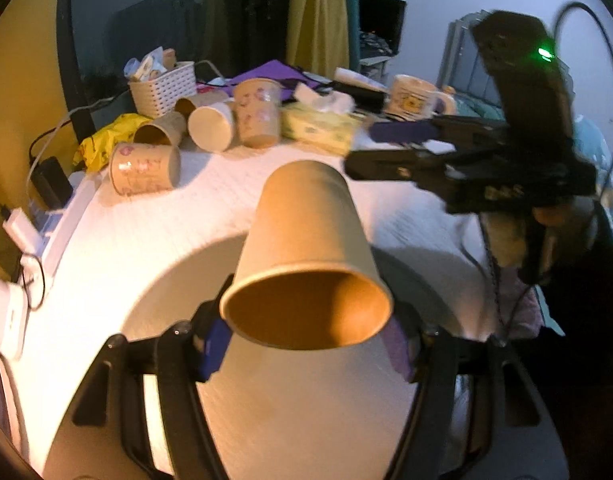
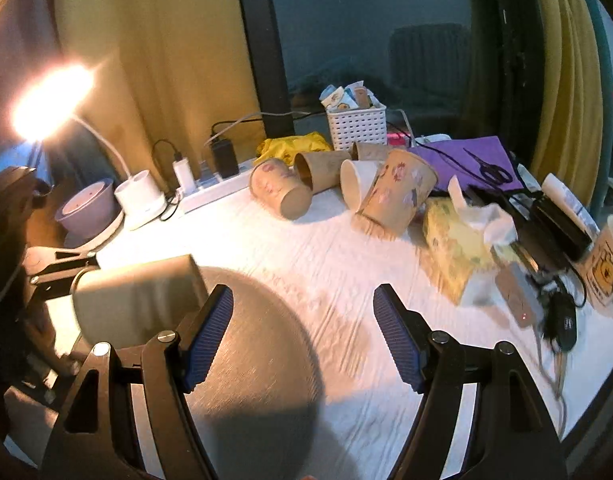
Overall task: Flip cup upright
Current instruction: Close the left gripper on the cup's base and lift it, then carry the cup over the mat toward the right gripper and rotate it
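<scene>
My left gripper [image 1: 306, 344] is shut on a plain brown paper cup [image 1: 306, 240] near its rim. The cup's open mouth faces the camera and its base points away, above the white table [image 1: 154, 240]. The same cup [image 2: 134, 304] shows in the right wrist view at the left, lying sideways in the air, held by the left gripper [image 2: 62, 268]. My right gripper [image 2: 302, 336] is open and empty above the table. It also shows in the left wrist view [image 1: 362, 148], just right of the cup's base.
Several paper cups [image 2: 282, 192] lie tipped at the back of the table, one printed cup [image 2: 394, 196] tilted. A tissue box [image 2: 458, 248], white basket [image 2: 356, 124], mug [image 2: 606, 272], power strip [image 2: 214, 192], lit desk lamp [image 2: 50, 100] and cables [image 2: 562, 320] crowd the edges.
</scene>
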A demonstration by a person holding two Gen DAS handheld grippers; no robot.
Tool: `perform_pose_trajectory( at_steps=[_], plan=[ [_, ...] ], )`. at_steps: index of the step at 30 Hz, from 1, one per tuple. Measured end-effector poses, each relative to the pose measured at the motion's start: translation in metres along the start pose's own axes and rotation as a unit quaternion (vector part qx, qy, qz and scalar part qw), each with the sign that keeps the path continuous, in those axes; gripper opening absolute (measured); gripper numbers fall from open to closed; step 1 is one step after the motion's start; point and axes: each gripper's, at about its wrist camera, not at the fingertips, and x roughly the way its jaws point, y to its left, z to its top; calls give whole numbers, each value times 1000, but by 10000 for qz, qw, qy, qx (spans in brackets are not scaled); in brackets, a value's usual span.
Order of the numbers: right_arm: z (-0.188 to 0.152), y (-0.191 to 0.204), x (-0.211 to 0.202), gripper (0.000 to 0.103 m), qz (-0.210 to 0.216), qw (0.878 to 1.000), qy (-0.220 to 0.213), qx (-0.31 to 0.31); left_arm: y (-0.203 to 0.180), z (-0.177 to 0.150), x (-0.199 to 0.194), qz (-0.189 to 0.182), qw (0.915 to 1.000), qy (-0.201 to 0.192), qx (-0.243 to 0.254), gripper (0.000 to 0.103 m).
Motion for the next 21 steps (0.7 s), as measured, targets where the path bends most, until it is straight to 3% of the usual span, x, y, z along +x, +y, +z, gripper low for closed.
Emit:
perform_pose_trajectory(
  at_steps=[10,13,21],
  plan=[
    [-49,32,-2,76,110,9995,256,-136,-53,-58,-17,-10,9988,173,459,67],
    [-56,38,8,76,153,9988,409,-211,-55,-69,-17,-132,9986,202,470,68],
    [-64,55,19,76,316,9961,669,-484,-37,-80,-19,183,9993,171,270,74]
  ],
)
